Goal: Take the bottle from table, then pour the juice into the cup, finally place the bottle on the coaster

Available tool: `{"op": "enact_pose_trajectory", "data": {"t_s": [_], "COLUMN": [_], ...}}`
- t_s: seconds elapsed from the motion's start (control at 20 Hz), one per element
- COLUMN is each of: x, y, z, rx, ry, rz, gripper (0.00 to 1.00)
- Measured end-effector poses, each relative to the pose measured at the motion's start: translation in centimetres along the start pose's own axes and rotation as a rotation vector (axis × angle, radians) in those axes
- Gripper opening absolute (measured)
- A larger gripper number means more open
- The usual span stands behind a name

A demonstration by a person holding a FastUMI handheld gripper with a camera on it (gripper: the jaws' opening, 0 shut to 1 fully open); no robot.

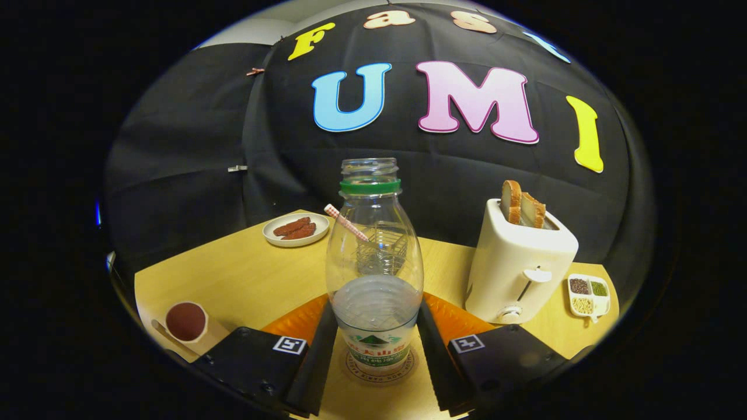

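A clear plastic bottle (374,274) with a green neck ring and no cap stands upright on a round coaster (357,370). A little clear liquid fills its lower part. My gripper (376,344) has one finger on each side of the bottle's lower body, and both fingers (318,356) press against it. Just beyond the bottle, seen through it, stands a clear glass cup (385,248) with a checked straw (337,214) leaning out to the left. An orange mat (295,322) lies under the fingers on the wooden table (245,280).
A white toaster (519,265) with two bread slices stands close on the right. Past it lies a small divided dish of grains (589,294). A plate of sausages (296,229) sits at the back left, and a small bowl of dark red sauce (185,321) at the near left.
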State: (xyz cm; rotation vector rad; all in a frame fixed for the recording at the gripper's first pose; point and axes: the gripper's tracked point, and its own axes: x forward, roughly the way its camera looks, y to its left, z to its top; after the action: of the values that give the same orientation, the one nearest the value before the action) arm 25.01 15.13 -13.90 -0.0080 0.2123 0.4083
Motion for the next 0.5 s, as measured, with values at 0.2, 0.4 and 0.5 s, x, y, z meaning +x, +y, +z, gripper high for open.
{"op": "enact_pose_trajectory", "data": {"t_s": [0.2,0.4,0.5], "x": [-0.19,-0.02,-0.01], "y": [0.06,0.24,0.09], "z": [-0.83,-0.57,-1.02], "rx": [0.031,0.037,0.033], "ry": [0.005,-0.032,-0.027], "rz": [0.026,0.039,0.034], "gripper": [0.75,0.75,0.75]}}
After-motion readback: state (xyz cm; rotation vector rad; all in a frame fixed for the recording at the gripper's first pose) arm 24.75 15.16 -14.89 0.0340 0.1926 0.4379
